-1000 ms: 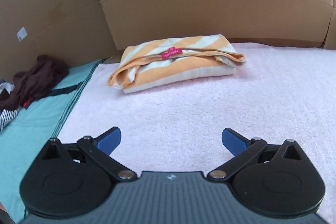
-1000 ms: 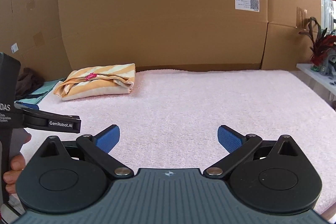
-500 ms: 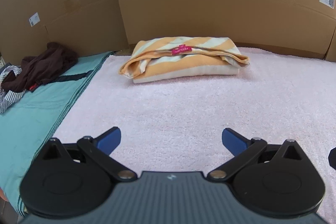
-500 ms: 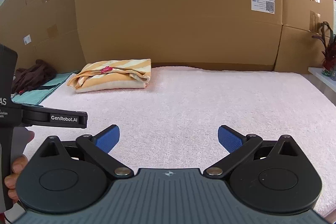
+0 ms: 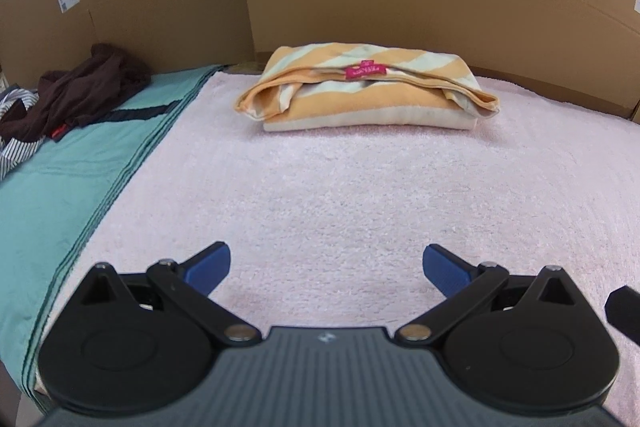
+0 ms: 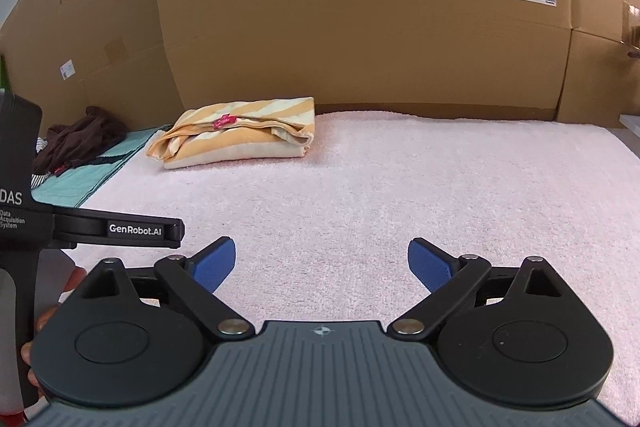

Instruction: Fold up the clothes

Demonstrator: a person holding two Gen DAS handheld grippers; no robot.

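Observation:
A folded orange-and-cream striped garment (image 5: 368,93) with a pink label lies at the back of the pink towel-covered surface (image 5: 340,195); the right wrist view shows the striped garment (image 6: 236,133) at the back left. My left gripper (image 5: 326,267) hovers low over the pink towel, well short of the garment, open and holding nothing. My right gripper (image 6: 322,263) is also open and holds nothing, above the towel (image 6: 400,187). The left gripper's body (image 6: 24,211), with a hand (image 6: 44,315) on it, shows at the left edge of the right wrist view.
A heap of dark brown clothing (image 5: 80,87) and a striped piece (image 5: 16,147) lie on a teal cloth (image 5: 60,187) to the left. Cardboard walls (image 6: 360,19) enclose the back and left. The tip of the right gripper (image 5: 624,311) pokes in at the right.
Both views have swung leftward: the striped garment now sits nearer the centre, and the brown heap and teal cloth show more fully. Both grippers stayed open.

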